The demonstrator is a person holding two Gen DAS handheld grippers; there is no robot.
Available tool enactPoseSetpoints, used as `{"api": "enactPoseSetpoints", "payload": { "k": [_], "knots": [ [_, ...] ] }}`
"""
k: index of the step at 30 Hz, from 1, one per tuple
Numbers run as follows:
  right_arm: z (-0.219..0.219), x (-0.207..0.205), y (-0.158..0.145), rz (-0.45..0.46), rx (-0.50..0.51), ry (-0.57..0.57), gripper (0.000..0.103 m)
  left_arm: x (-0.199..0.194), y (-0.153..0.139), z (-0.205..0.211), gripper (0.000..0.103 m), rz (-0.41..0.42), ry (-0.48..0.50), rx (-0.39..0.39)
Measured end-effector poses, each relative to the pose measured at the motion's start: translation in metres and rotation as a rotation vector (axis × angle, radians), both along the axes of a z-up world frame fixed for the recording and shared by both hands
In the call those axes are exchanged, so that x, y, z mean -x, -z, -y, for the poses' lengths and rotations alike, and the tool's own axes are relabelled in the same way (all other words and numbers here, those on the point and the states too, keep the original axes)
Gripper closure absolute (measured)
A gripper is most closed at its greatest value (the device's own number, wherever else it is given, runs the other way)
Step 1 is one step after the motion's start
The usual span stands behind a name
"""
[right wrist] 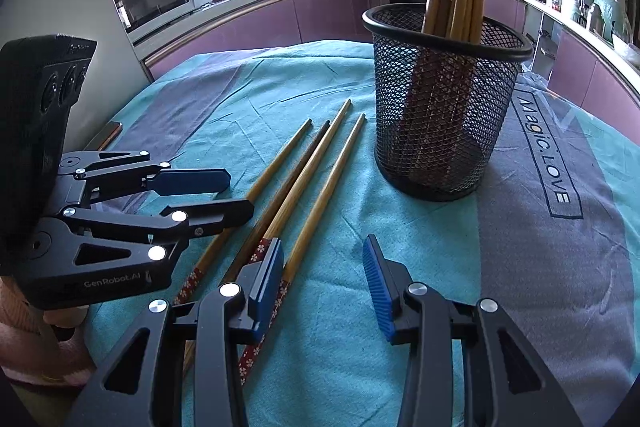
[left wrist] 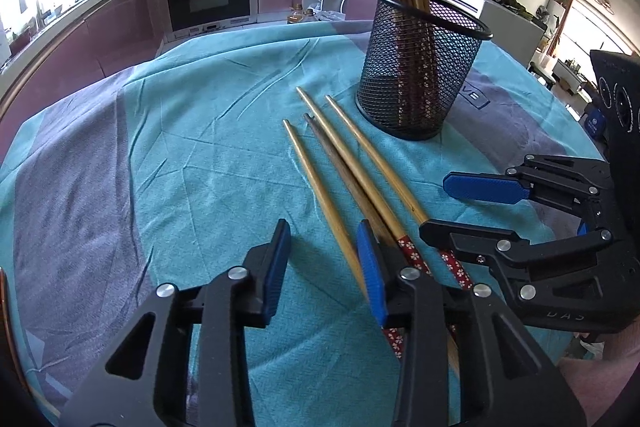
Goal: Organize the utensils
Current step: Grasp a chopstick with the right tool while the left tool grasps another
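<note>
On the cloth-covered desk (left wrist: pixel 160 147), four chopsticks (left wrist: pixel 344 163) lay beside the mesh holder (left wrist: pixel 420 79); both the left tool (left wrist: pixel 324 267) and right tool (right wrist: pixel 324 287) stood part-open, empty. Closing over crowded sticks risked grabbing two.

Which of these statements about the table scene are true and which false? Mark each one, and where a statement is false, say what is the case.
1. Four chopsticks lie on the cloth. True.
2. The mesh cup is empty. False: several chopsticks stand in it.
3. The mesh cup lies on its side. False: it stands upright on the cloth.
4. The loose chopsticks have red flowered ends. True.
5. The right gripper is clamped on a chopstick. False: its jaws are open, with only cloth between them.
6. Both grippers are near the chopsticks' patterned ends; the left gripper is open. True.
</note>
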State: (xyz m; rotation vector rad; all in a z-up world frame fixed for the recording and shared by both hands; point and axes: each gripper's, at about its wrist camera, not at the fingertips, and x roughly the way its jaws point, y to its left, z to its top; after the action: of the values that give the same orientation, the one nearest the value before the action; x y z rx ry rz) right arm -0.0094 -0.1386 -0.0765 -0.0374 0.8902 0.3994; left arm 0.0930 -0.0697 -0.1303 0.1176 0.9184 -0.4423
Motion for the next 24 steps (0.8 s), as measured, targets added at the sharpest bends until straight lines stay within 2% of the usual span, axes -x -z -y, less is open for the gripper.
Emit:
{"api": "enactPoseSetpoints", "payload": {
  "k": [7,16,19,24],
  "knots": [
    [-0.005,-0.013,0.001,0.002,0.011,0.005,0.065,-0.007,-0.001,-0.001,0.077,-0.009,-0.007,0.000],
    [-0.002,-0.024,0.002,-0.005,-0.007,0.026,0.083,-0.016,0.000,-0.002,0.088,-0.016,-0.029,0.006],
    [0.002,-0.022,0.002,-0.015,-0.035,0.035,0.094,-0.015,0.000,-0.002,0.090,-0.017,-0.034,0.012],
    [0.012,-0.020,0.002,-0.026,-0.091,0.067,0.097,-0.012,-0.001,-0.003,0.094,-0.022,-0.047,0.031]
  ]
}}
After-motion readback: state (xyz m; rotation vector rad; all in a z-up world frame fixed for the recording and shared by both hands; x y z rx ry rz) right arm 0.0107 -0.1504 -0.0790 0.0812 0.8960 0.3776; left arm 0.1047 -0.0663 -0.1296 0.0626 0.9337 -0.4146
